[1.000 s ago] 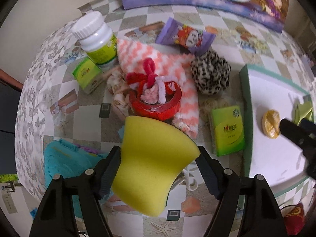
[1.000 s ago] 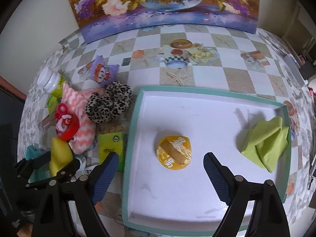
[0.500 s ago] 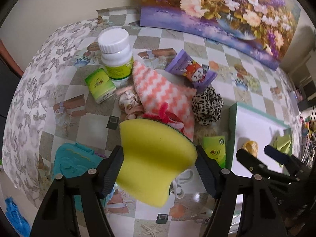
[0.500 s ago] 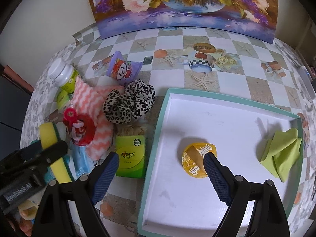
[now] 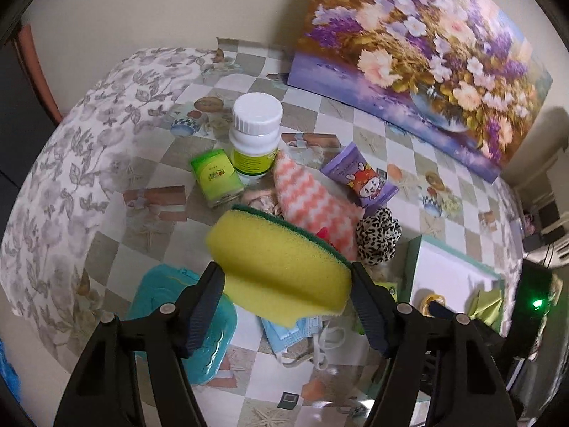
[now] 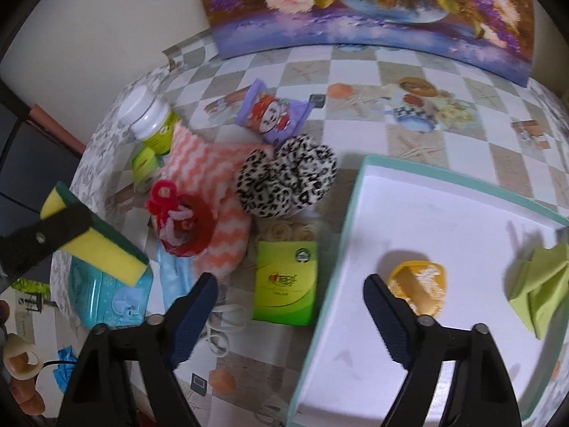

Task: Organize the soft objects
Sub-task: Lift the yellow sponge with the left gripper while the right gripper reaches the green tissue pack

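Note:
My left gripper (image 5: 284, 281) is shut on a yellow sponge (image 5: 281, 267) with a green scouring side, held up above the pile. In the right wrist view the sponge (image 6: 103, 249) hangs at the left. The pile holds a leopard scrunchie (image 6: 288, 181), a pink zigzag cloth (image 6: 202, 160), a red ring with pipe cleaners (image 6: 181, 220) and a blue face mask (image 6: 174, 274). My right gripper (image 6: 290, 284) hovers over a green tissue packet (image 6: 286, 249) beside the tray's left rim (image 6: 359, 178). Its jaws are closing and press on nothing. In the tray lie a green cloth (image 6: 537, 284) and an orange round pad (image 6: 418, 288).
A white pill bottle (image 5: 254, 131), a second green packet (image 5: 215, 178) and a purple snack packet (image 5: 359, 178) lie behind the pile. A teal wipes pack (image 5: 177, 320) sits near the front left. A flower painting (image 5: 419, 57) leans on the wall. A hand (image 6: 21, 373) shows at the bottom left.
My left gripper has risen with the sponge, away from the pile. My right gripper has shifted left, from over the tray's middle to the green packet, and its jaws have narrowed.

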Motion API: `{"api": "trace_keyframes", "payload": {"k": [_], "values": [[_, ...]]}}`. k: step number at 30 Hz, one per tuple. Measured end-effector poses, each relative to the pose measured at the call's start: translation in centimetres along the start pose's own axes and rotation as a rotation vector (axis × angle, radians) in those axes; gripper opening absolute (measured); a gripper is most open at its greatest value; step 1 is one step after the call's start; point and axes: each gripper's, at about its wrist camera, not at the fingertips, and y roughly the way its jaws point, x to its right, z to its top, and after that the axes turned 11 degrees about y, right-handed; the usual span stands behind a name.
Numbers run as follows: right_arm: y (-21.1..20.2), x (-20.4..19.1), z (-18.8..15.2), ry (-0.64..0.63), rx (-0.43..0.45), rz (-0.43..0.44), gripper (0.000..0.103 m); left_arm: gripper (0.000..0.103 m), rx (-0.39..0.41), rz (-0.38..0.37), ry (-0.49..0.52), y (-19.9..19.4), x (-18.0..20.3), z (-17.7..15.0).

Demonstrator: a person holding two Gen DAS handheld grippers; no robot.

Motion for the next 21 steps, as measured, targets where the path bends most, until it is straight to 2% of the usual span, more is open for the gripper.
{"api": "trace_keyframes", "payload": {"k": [6, 21], "values": [[0.9, -1.3, -0.1, -0.042, -0.011, 0.01, 0.066, 0.072, 0.006, -0.011, -0.02, 0.0, -0.3, 0.2], [3.4, -1.7, 0.1, -0.046, -0.048, -0.042, 0.063, 0.072, -0.001, -0.009, -0.017, 0.3, -0.2, 0.3]]}}
